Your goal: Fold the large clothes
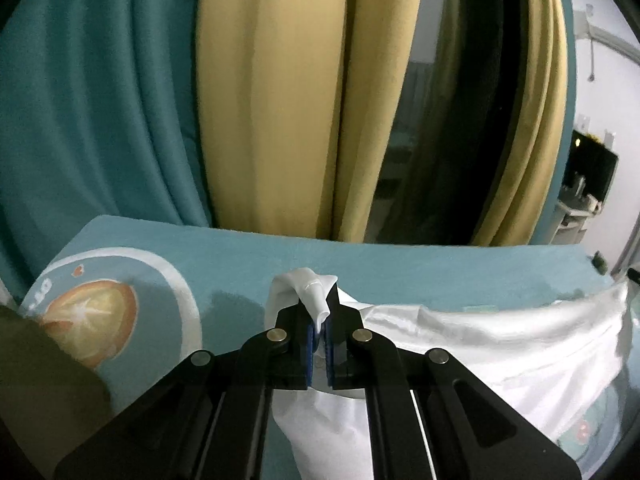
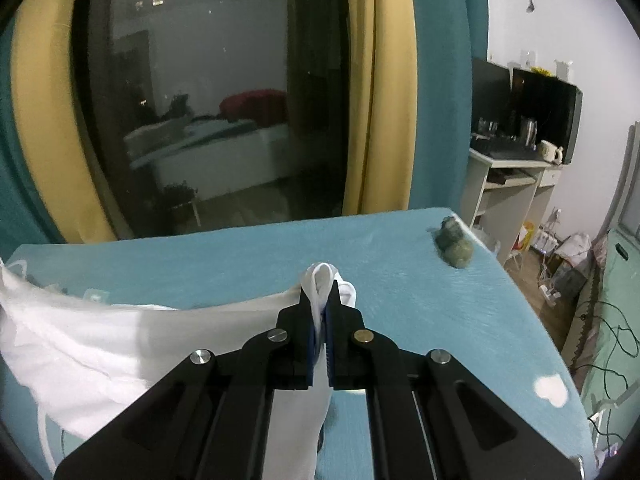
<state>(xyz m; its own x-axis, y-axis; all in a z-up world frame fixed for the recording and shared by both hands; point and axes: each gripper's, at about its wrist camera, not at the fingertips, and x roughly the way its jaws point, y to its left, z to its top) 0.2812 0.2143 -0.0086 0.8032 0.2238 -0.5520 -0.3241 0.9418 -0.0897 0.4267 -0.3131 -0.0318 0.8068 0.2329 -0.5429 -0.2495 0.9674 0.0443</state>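
A large white garment (image 1: 500, 340) hangs stretched between my two grippers above a teal bed cover (image 1: 240, 256). My left gripper (image 1: 319, 320) is shut on one bunched corner of the cloth, which pokes out past the blue pads. In the right wrist view my right gripper (image 2: 320, 316) is shut on the other corner, a white fold sticking up between the fingers. From there the white garment (image 2: 80, 332) sags away to the left over the teal cover (image 2: 420, 300). How much of the cloth rests on the bed is hidden below the grippers.
An orange-slice print (image 1: 92, 320) marks the cover at left. A small grey-green lump (image 2: 454, 246) lies near the bed's far right corner. Yellow and teal curtains (image 1: 272, 100) and a dark window (image 2: 208, 100) stand behind the bed. A desk with monitors (image 2: 520, 152) is at right.
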